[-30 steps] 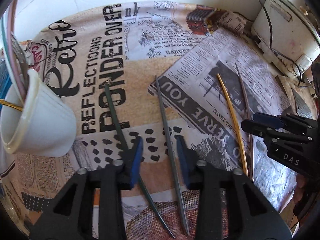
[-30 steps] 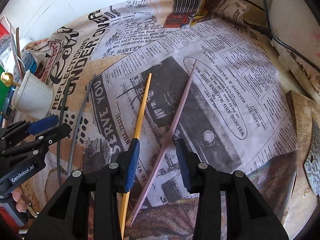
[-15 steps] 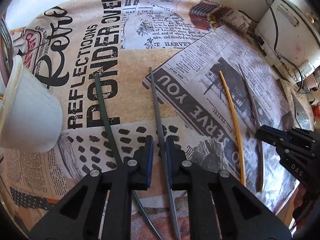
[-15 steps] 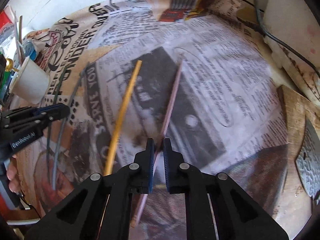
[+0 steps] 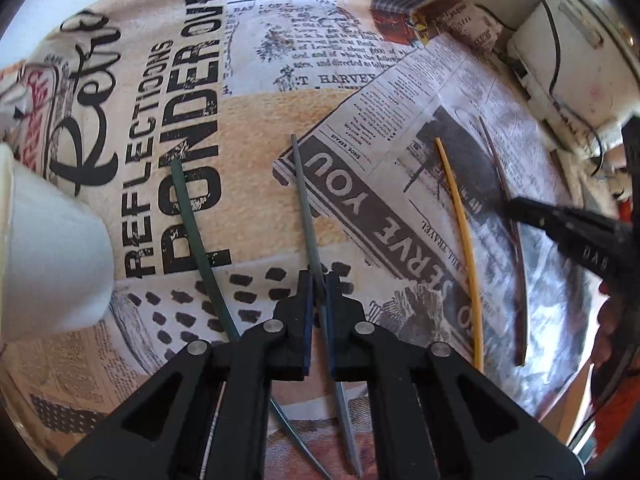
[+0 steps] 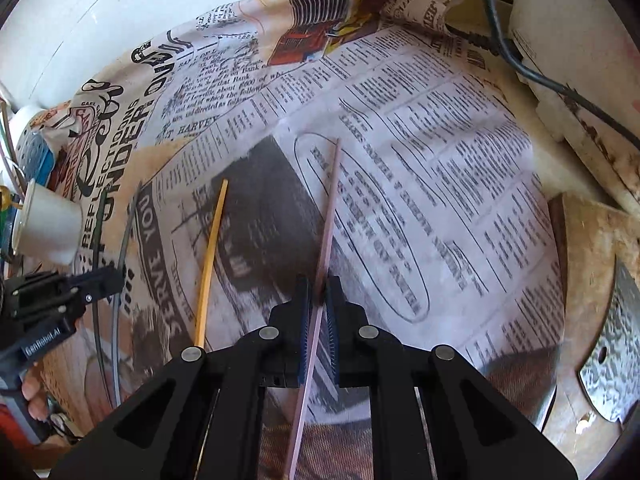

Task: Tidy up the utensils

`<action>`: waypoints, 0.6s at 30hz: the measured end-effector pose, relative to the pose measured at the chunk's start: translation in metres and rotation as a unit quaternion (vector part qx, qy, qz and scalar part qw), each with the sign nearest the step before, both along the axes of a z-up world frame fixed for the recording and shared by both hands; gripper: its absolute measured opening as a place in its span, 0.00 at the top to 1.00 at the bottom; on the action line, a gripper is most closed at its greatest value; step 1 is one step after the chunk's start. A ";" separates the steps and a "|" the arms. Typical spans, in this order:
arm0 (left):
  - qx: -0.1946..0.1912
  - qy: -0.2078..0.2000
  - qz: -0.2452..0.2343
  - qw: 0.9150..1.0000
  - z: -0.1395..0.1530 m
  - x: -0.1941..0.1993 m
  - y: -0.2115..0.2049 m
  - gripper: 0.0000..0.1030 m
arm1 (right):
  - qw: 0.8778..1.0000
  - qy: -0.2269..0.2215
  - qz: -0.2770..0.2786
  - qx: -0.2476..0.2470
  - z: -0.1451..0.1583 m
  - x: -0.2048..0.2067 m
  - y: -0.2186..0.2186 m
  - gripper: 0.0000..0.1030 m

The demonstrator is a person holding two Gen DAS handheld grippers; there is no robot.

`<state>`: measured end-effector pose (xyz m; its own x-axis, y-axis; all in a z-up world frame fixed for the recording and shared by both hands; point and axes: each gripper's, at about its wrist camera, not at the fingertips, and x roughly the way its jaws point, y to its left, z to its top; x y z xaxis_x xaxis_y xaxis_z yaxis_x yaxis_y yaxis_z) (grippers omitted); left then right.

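Right now my left gripper (image 5: 319,298) is clenched on the grey chopstick (image 5: 305,208), pads pinching it about two thirds of the way down its length, and my right gripper (image 6: 316,300) is clamped on the pink chopstick (image 6: 329,216) at much the same spot. Both sticks look to be lying flat on the newspaper-print cloth (image 5: 256,120), though I can't tell whether either has lifted off it.

Step in hand, as I read it: grasp made on two sticks at once, pickup about to start.

Grey one runs lengthwise away from my fingers, blunt end far, tapered tip back under the left gripper. Pink one likewise, long axis leaning a little right toward its far end, near end passing below my right fingers.

Green chopstick (image 5: 200,252) lies just left of the grey one, yellow chopstick (image 5: 460,220) between the two held sticks; neither is touched.

White cup (image 6: 48,228) sits at the far left edge of the cloth with utensils already in it, well apart from the pink stick.

Next move, my guess: lift straight up, swing each stick upright, carry left to the cup without knocking it or snagging the loose sticks.
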<state>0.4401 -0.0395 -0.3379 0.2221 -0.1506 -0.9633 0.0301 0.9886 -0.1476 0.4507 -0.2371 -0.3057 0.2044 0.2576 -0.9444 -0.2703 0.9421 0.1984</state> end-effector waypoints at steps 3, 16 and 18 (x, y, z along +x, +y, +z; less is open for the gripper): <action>0.019 -0.005 -0.012 1.000 -0.001 0.001 -0.007 0.96 | 1.000 -0.004 0.009 -0.005 -0.001 0.003 0.009 0.91; -0.002 -0.018 -0.005 1.000 0.012 -0.002 0.003 0.97 | 0.999 -0.025 -0.002 0.024 0.017 -0.007 0.005 0.95; -0.004 -0.031 -0.002 0.999 0.022 -0.008 0.005 0.97 | 0.999 -0.035 -0.005 0.028 0.024 -0.012 0.002 0.95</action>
